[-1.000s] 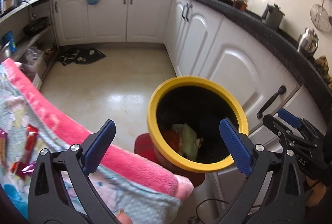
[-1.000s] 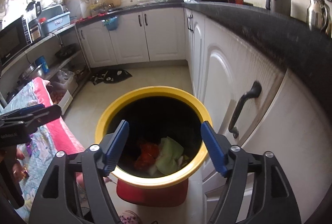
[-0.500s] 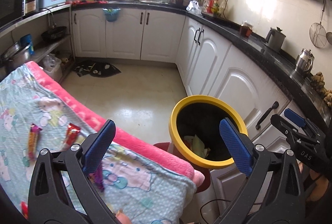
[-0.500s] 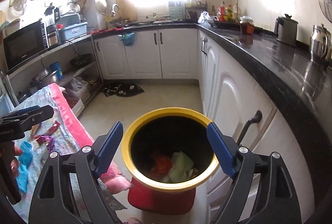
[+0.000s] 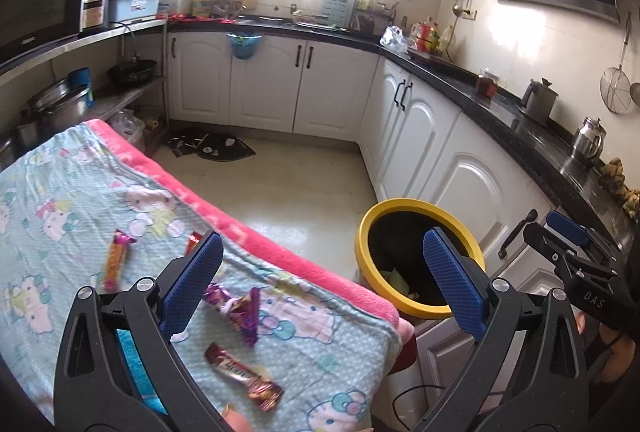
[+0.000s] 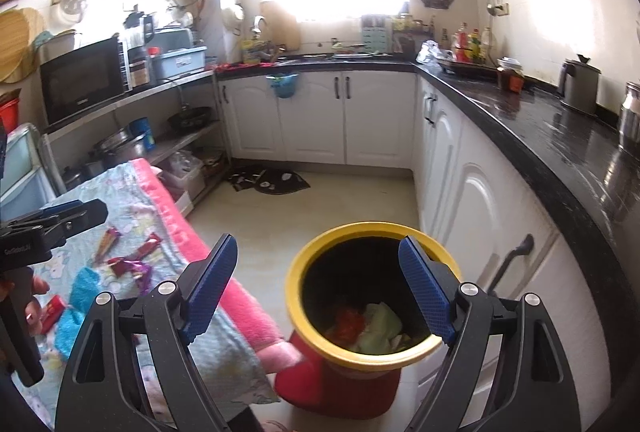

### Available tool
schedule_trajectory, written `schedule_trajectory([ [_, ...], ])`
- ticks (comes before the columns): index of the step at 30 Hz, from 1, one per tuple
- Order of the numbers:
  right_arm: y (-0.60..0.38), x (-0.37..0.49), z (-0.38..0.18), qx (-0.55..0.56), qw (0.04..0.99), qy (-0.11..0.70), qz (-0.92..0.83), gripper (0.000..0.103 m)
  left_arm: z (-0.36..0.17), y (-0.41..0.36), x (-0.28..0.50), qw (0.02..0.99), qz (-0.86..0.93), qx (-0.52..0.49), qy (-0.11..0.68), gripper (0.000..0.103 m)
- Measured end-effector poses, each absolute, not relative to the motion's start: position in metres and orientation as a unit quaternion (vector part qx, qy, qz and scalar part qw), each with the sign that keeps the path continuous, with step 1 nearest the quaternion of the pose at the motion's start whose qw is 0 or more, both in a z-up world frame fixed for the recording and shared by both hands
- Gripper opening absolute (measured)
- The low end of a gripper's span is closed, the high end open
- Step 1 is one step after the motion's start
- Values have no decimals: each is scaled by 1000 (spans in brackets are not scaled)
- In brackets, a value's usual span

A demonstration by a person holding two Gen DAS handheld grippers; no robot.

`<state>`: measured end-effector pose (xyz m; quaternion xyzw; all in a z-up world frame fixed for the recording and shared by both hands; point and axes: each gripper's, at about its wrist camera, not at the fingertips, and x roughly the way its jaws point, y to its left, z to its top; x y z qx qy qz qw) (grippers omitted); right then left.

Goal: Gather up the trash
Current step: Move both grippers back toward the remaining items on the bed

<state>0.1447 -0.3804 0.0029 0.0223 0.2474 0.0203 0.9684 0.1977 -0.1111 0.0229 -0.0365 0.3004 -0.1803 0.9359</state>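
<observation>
Both hand-held grippers, left [image 5: 320,284] and right [image 6: 320,288], gape empty. Wrappers [image 5: 240,372] lie lower left on the blanket [image 5: 60,192], some hidden behind fingers. Bin [image 6: 372,232] at lower centre: contents shadowed, base cut off.

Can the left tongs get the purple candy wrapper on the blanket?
Probably yes. The left tongs are open and empty, and the purple wrapper lies bare on top of the blanket, just ahead of the left-side finger. Nothing covers it; the tongs only need to dip down.
</observation>
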Motion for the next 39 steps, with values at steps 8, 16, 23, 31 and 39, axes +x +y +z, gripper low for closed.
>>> schedule_trajectory([
  [8, -334, 138, 10, 10, 966, 246, 77, 81, 31, -66, 183, 946, -138, -48, 288, 92],
  [16, -288, 139, 12, -6, 960, 251, 128, 81, 39, -16, 170, 955, -93, -65, 274, 92],
  [23, -254, 143, 12, -20, 953, 254, 163, 81, 37, 22, 161, 958, -54, -70, 274, 92],
  [31, -226, 156, 2, -38, 944, 264, 193, 81, 24, 53, 156, 954, -23, -72, 290, 92],
  [39, -202, 177, -19, -61, 931, 292, 212, 81, 3, 69, 153, 948, 0, -62, 313, 92],
])
